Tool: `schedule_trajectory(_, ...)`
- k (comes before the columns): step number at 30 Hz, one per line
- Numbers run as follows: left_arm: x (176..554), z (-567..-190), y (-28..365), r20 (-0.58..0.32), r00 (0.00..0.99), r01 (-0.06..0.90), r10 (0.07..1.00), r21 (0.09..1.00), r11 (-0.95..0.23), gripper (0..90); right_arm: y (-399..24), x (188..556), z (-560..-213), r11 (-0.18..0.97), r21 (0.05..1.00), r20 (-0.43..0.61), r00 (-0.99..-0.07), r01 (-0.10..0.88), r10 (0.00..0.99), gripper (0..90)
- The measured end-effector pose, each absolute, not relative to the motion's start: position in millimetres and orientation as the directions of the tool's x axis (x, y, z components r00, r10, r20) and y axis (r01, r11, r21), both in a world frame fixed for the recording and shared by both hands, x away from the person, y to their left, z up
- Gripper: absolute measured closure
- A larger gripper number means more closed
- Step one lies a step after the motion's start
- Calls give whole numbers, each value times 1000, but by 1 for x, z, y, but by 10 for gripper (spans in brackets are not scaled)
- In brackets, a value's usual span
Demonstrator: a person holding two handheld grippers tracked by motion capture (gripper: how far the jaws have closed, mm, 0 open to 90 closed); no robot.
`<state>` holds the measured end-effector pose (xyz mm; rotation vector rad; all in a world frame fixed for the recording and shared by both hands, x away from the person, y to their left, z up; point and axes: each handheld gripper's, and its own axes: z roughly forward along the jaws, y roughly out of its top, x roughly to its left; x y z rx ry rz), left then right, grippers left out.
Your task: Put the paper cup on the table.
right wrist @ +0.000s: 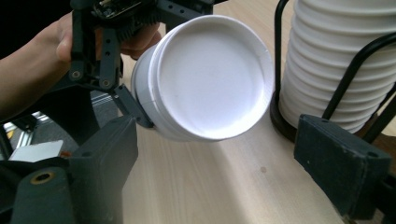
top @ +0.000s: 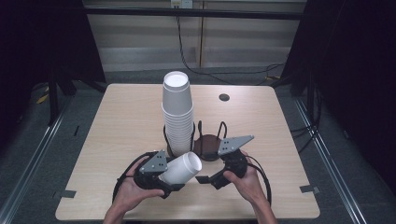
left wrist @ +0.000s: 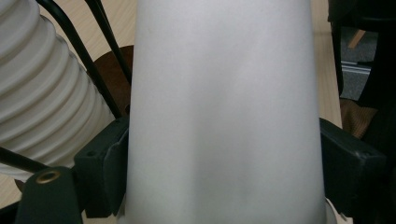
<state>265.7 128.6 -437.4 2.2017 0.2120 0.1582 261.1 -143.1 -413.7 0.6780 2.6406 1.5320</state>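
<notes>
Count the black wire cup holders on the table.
2: one holder around the tall cup stack; an empty holder to its right, just beyond the right tongs. Neither looks hidden.

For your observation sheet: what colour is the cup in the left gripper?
White cup, clearest in the right gripper view.

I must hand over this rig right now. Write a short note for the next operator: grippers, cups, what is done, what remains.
Left gripper: shut on the single cup, which lies on its side, its flat closed end toward the right gripper.
Right gripper: open, empty, jaws apart just in front of that cup's end.
Cup stack: upside down in the black wire holder at the table centre; beside it a second brown base stands empty.
Done: one cup is apart from the stack.
Left: probably pass the cup to the right gripper or set it on the empty base.
</notes>
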Motion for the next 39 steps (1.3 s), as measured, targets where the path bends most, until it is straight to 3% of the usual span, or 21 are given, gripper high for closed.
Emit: schedule_trajectory(39,269,-418,120,123,987,6,104,620,-785,161,-116,274,-420,707,635,168,-949,311,266,152)
